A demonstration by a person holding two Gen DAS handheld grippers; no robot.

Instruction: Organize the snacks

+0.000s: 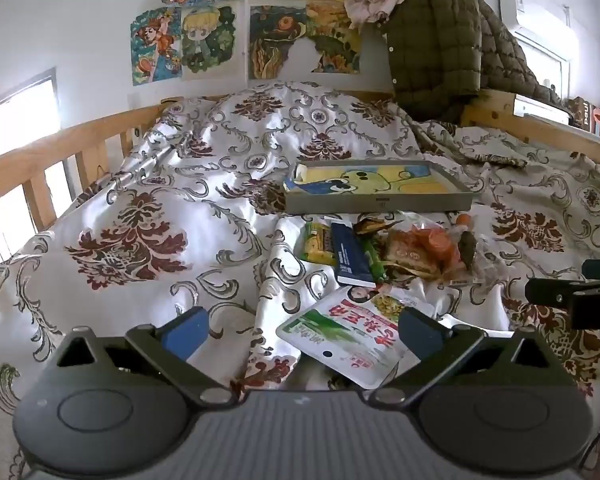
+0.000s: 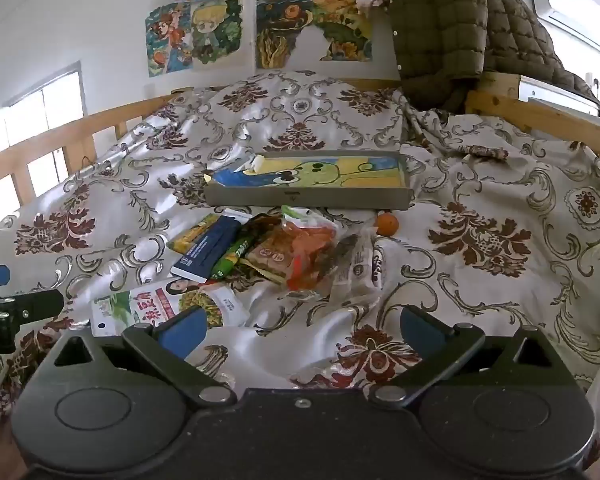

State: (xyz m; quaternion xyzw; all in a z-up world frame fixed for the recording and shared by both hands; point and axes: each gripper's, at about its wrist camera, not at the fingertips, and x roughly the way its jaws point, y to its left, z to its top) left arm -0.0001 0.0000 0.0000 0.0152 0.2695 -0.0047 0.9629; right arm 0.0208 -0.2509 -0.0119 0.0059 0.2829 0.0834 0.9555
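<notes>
- Left gripper (image 1: 300, 330): jaws spread wide, empty, hovering over the near edge of the white pouch (image 1: 342, 338).
- Right gripper (image 2: 300, 330): also wide apart, holding nothing, over bare quilt (image 2: 480, 240).
- Pouch: probably light, floppy, slick film; best pinched at a flat sealed edge.
- Snack pile (image 2: 276, 248) lies just before the tray (image 2: 308, 198); crinkly bags, likely crushable.

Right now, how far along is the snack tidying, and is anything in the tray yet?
Nothing looks done: the tray holds no snacks, only its cartoon picture. Nothing is in hand either; the left claw and the right claw are both open and empty. Everything is left: the snack pile, the white pouch nearest the left claw, and the small orange ball all lie on the bedspread in front of the tray.
</notes>
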